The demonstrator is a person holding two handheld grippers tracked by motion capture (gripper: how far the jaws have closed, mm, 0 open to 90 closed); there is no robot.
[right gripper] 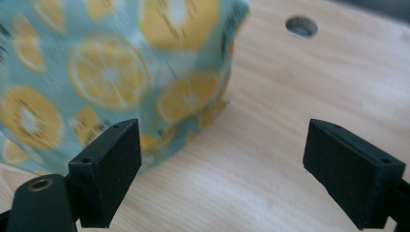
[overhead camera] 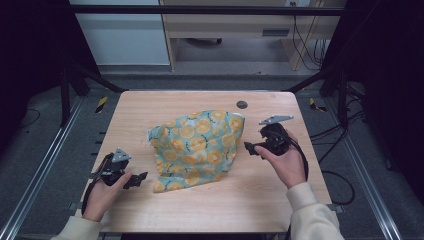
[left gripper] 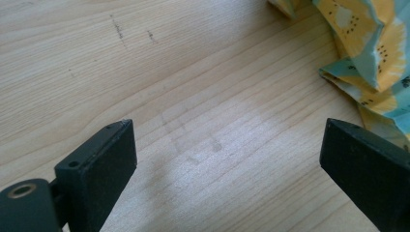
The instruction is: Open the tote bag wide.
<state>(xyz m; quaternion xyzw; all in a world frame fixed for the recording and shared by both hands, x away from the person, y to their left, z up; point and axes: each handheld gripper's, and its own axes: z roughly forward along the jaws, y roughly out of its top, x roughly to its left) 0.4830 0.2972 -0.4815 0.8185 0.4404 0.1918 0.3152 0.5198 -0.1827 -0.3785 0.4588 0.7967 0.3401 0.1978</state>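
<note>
A teal cloth printed with orange slices (overhead camera: 197,147) lies crumpled in the middle of the wooden table (overhead camera: 150,107). My left gripper (overhead camera: 139,179) rests low at the cloth's front left corner, open, with bare wood between its jaws; the cloth's edge (left gripper: 372,53) lies just beyond the right jaw. My right gripper (overhead camera: 251,149) is beside the cloth's right edge, open and empty. In the right gripper view the cloth (right gripper: 116,72) rises just past the left jaw, and bare wood lies between the jaws.
A round cable hole (overhead camera: 242,104) sits in the table near the far edge, seen too as a hole (right gripper: 301,26) in the right gripper view. Metal frame rails run along both sides of the table. A desk and cables stand beyond it.
</note>
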